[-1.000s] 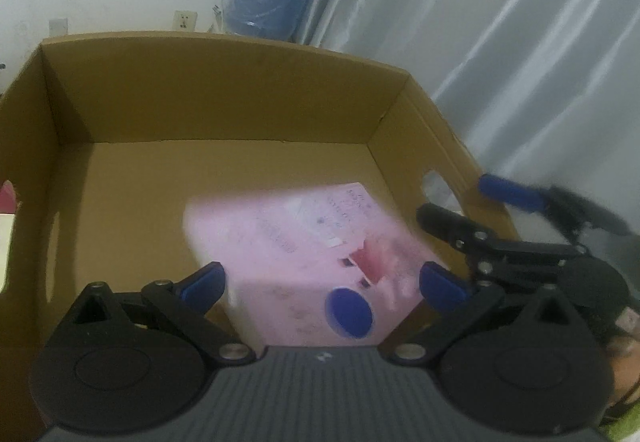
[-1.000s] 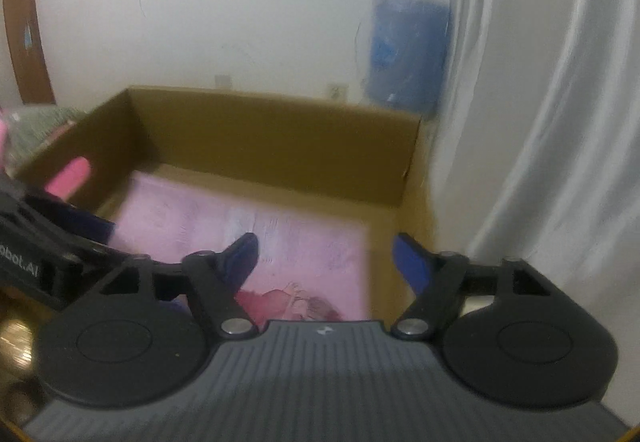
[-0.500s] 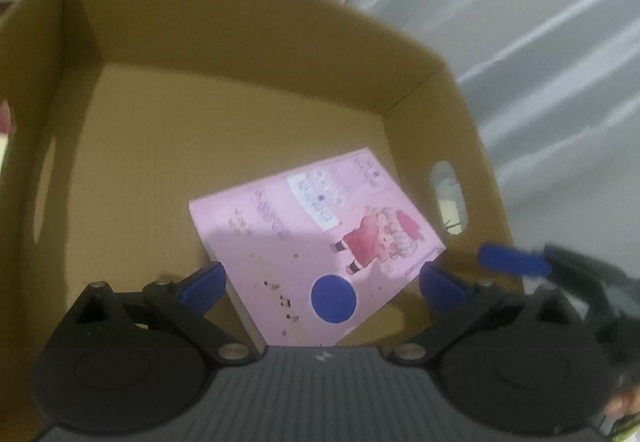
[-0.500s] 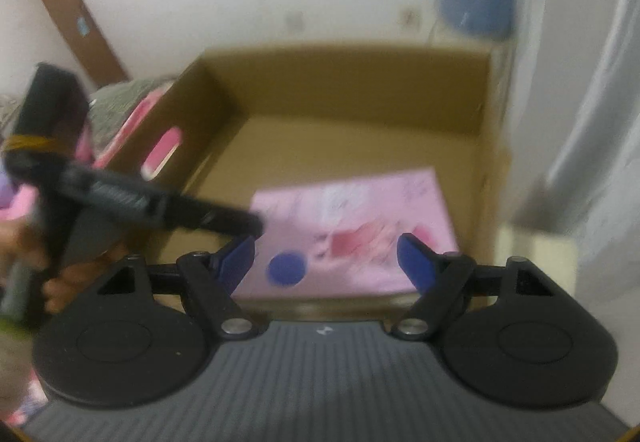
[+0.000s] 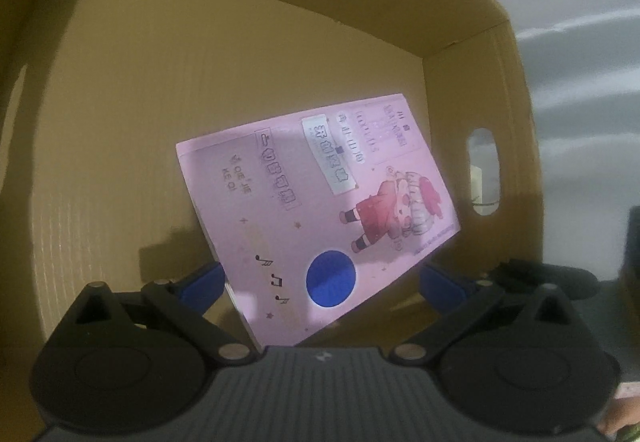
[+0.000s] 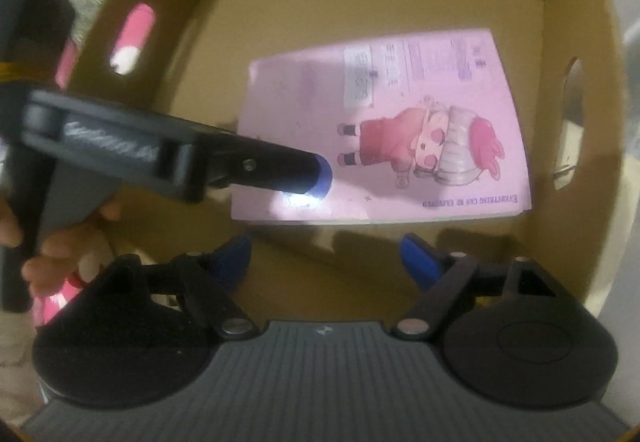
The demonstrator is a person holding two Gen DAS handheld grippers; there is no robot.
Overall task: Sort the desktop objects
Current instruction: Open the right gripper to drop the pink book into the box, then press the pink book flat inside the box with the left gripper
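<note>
The book [image 5: 320, 193], a pink one with a cartoon figure on its cover, is inside the cardboard box [image 5: 160, 101]. It lies cover up on the floor of the box, toward the right wall with the handle slot [image 5: 484, 171], and is turned a little askew to the walls. The rest of the floor is bare, so this looks like the first thing sorted in.

The left tongs [image 5: 320, 284] point steeply down into the box with their jaws wide. The near corner of the book, the one with the blue dot [image 5: 330, 279], sits between the fingers. The left finger is right at the spine edge and the other stands clear, so nothing looks pinched. I judge the book is let go and resting under its own weight.

The right tongs [image 6: 326, 258] hang over the near side of the box, also aimed down. Their jaws are opening and nothing is between them, only cardboard below. A hand [image 6: 68, 242] grips the left handle at the edge of the right view.

Reaching in from above keeps both tools clear of the tall walls. Next, both probably lift out for another item.
</note>
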